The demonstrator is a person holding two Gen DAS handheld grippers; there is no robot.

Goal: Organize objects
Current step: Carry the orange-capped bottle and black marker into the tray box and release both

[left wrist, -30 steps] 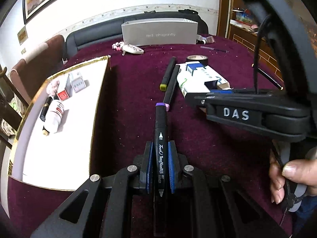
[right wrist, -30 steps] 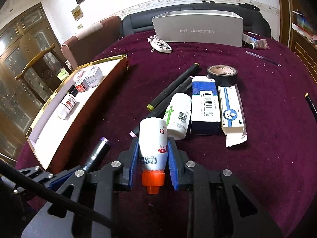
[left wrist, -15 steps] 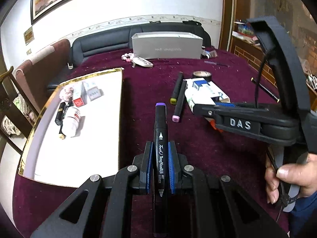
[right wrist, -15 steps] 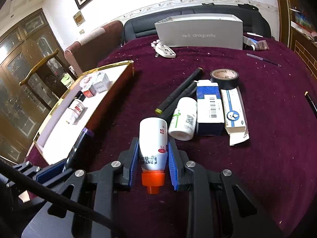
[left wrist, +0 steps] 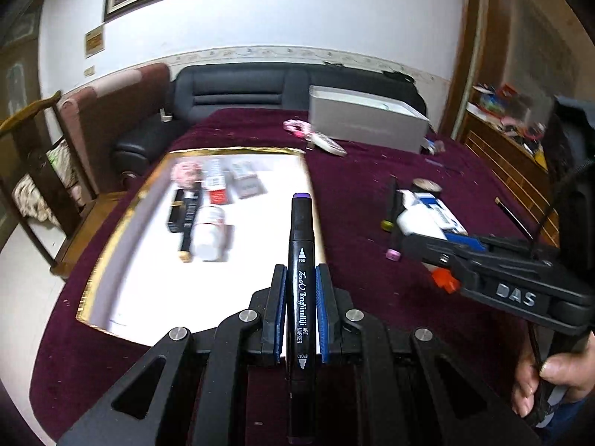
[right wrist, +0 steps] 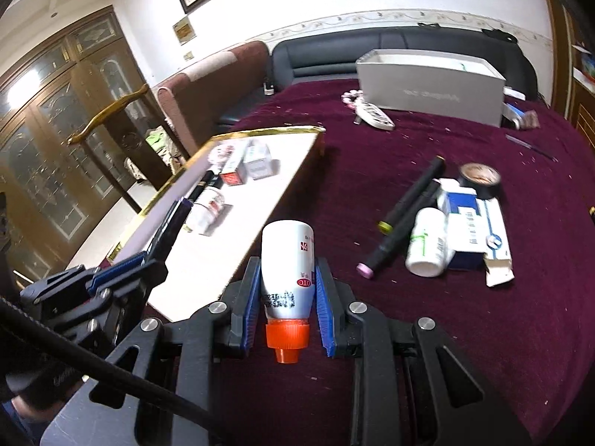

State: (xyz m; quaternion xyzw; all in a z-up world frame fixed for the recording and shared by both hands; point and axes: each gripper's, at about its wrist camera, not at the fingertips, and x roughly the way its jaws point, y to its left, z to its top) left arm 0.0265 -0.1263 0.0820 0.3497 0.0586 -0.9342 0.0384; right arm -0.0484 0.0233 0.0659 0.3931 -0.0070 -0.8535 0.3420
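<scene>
The left gripper point(left wrist: 300, 310) has its blue-padded jaws pinching a black art marker with a purple cap point(left wrist: 300, 260), held lengthwise so the purple end sticks out ahead of the jaws. The right gripper point(right wrist: 287, 303) has its jaws pinching a white plastic bottle with an orange cap point(right wrist: 287, 271), cap toward the camera and its base pointing forward. Both held things hang above the near edge of the white tray with a gold rim point(left wrist: 111, 252), which lies on the desk covered in maroon cloth point(right wrist: 465, 353).

Ahead of the left jaws, inside the tray, lie a second white bottle point(left wrist: 210, 236), a black and gold tube point(left wrist: 185, 219) just beside it, and small boxes point(left wrist: 232, 182) further on. Ahead and to the right of the right jaws, on the cloth, wait two more dark markers point(right wrist: 403, 219), a white bottle with green print point(right wrist: 427, 247), blue and white cartons point(right wrist: 472, 228) and a roll of black tape point(right wrist: 479, 178). Far beyond stands a grey box point(right wrist: 431, 87).

The grippers travel close together, so I judge they could knock each other over the tray. The round bottle may slip in the pads, and the marker, let go from above, could roll into the things already placed.
</scene>
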